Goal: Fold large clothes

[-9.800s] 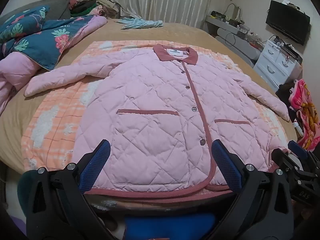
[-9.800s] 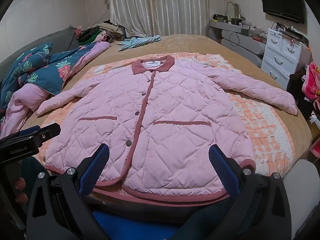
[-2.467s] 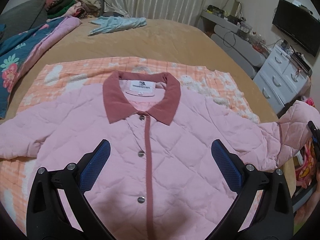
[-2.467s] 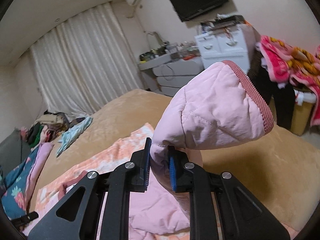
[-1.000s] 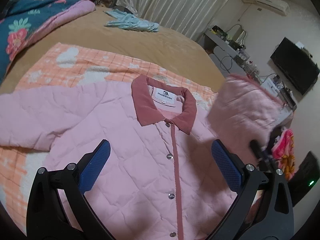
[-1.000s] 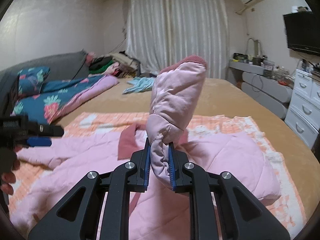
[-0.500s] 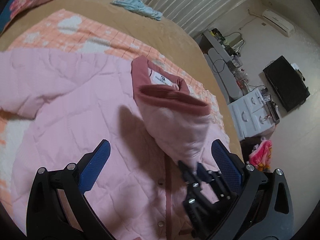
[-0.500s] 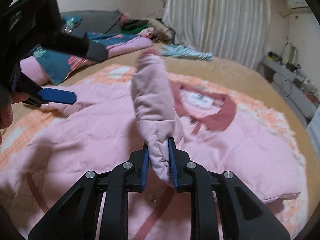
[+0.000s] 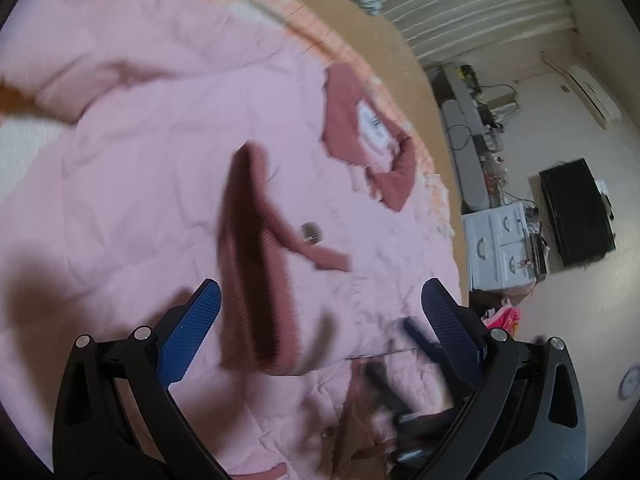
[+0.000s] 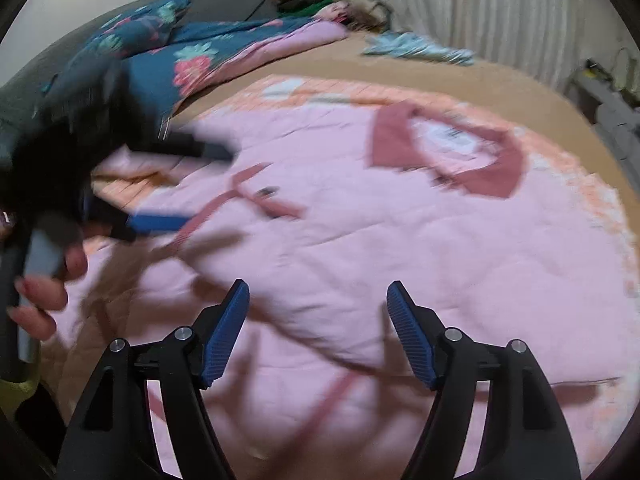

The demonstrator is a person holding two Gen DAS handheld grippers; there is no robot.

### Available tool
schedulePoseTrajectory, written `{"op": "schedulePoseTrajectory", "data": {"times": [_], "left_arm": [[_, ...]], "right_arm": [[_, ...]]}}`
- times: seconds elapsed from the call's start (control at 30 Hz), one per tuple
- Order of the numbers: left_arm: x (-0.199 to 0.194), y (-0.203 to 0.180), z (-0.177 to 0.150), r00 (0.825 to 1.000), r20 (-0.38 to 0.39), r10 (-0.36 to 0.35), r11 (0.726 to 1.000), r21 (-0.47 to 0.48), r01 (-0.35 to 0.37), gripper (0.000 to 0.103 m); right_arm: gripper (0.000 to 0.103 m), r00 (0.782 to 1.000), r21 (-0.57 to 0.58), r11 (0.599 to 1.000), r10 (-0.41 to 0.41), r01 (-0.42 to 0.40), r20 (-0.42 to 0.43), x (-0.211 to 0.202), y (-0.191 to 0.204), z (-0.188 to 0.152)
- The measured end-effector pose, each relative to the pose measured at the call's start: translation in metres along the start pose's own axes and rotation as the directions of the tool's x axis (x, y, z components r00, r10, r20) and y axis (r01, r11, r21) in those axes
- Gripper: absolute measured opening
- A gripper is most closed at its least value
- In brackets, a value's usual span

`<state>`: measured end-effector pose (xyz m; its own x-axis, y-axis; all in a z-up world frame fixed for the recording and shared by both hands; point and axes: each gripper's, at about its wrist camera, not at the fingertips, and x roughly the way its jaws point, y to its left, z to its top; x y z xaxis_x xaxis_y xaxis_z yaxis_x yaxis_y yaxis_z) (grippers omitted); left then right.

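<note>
The pink quilted jacket [image 10: 400, 248] lies front up on the bed, its dark-pink collar [image 9: 360, 140] towards the curtain. One sleeve is folded across the chest, and its ribbed cuff [image 9: 256, 264] rests near the button strip. My right gripper [image 10: 318, 320] hovers low over that sleeve with its jaws opening; the pads touch no cloth. My left gripper [image 9: 320, 312] is open just above the cuff end and grips nothing. In the right wrist view the left gripper [image 10: 208, 188] is a blur at the left, held by a hand [image 10: 40, 292].
An orange checked blanket [image 10: 352, 92] lies under the jacket on the tan bedcover [image 10: 460, 76]. A blue floral quilt [image 10: 192, 56] is heaped at the bed's far left, a pale blue garment [image 10: 416, 48] near the curtain. White drawers [image 9: 500, 244] and a TV [image 9: 576, 212] stand beyond the bed's edge.
The right gripper has let go of the sleeve, which has dropped flat across the jacket's front. The left gripper has sunk closer to the jacket and rolled.
</note>
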<state>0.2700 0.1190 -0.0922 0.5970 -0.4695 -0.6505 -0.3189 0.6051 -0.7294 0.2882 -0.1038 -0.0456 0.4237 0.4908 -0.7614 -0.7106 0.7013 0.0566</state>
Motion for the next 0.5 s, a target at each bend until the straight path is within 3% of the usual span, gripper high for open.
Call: {"op": "schedulePoseTrajectory", "data": {"times": [0.13,0.2,0.23,0.27,0.3,0.37,0.5], "left_arm": [[0.018,0.006,-0.009,1.0,-0.026,0.018,1.0,-0.015,-0.018,0.093],[0.023,0.001,-0.013,0.999,-0.018,0.033,0.999,0.019,-0.032,0.085],[0.026,-0.007,-0.015,0.999,-0.012,0.046,0.997,0.058,-0.045,0.064],[0.029,-0.012,-0.017,0.998,-0.013,0.067,0.995,0.08,-0.066,0.051],[0.031,-0.016,-0.018,0.996,-0.01,0.09,0.991,0.099,-0.088,0.048],[0.032,-0.036,-0.018,0.995,0.001,0.101,0.979,0.179,-0.1,0.02],[0.018,-0.097,-0.015,0.997,0.034,0.068,0.929,0.363,-0.076,0.013]], "right_arm": [[0.07,0.994,0.098,0.991,-0.093,0.088,0.052,-0.029,-0.045,0.004],[0.07,0.988,0.154,0.979,-0.141,0.131,0.062,-0.038,-0.067,0.003],[0.07,0.984,0.184,0.971,-0.166,0.152,0.064,-0.042,-0.078,0.002],[0.07,0.981,0.207,0.964,-0.184,0.166,0.067,-0.045,-0.088,-0.001],[0.07,0.976,0.231,0.955,-0.208,0.186,0.072,-0.05,-0.098,-0.002],[0.07,0.965,0.253,0.941,-0.25,0.225,0.073,-0.054,-0.113,-0.003],[0.07,0.931,0.303,0.896,-0.359,0.324,0.067,-0.069,-0.141,-0.01]]}}
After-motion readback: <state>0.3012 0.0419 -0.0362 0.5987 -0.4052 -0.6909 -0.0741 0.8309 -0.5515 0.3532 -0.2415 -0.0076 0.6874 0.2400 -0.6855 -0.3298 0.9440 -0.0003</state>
